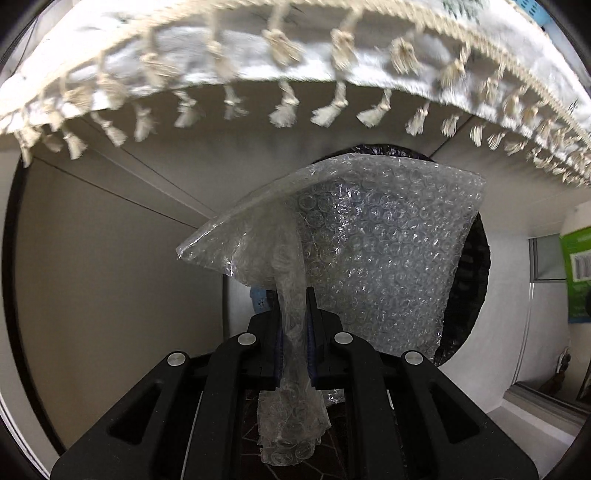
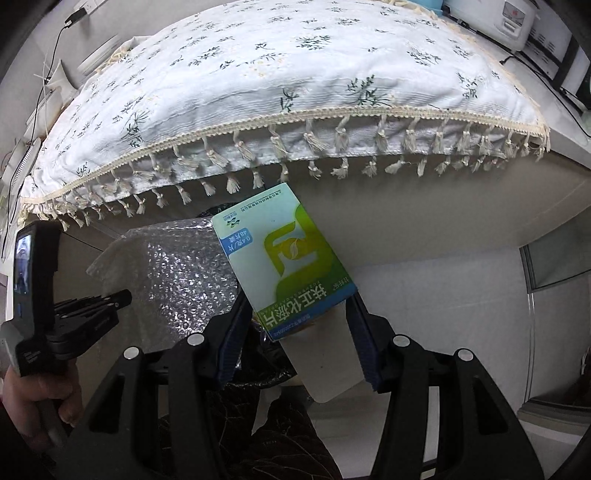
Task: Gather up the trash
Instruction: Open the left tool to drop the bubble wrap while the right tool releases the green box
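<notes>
My left gripper [image 1: 293,295] is shut on a sheet of clear bubble wrap [image 1: 376,236], which fans out ahead of the fingers in front of a black-lined bin opening [image 1: 476,280]. My right gripper [image 2: 295,299] is shut on a green and blue medicine box [image 2: 284,258], held tilted below the table edge. In the right wrist view the bubble wrap [image 2: 177,280] and the left gripper [image 2: 92,306] show at the left, with black bin liner [image 2: 258,354] below the box.
A table with a white floral tablecloth [image 2: 280,81] and tasselled fringe [image 1: 288,48] overhangs both grippers. White appliances [image 2: 513,22] stand at the table's far right. A white wall [image 2: 443,295] and a window frame [image 2: 554,266] are to the right.
</notes>
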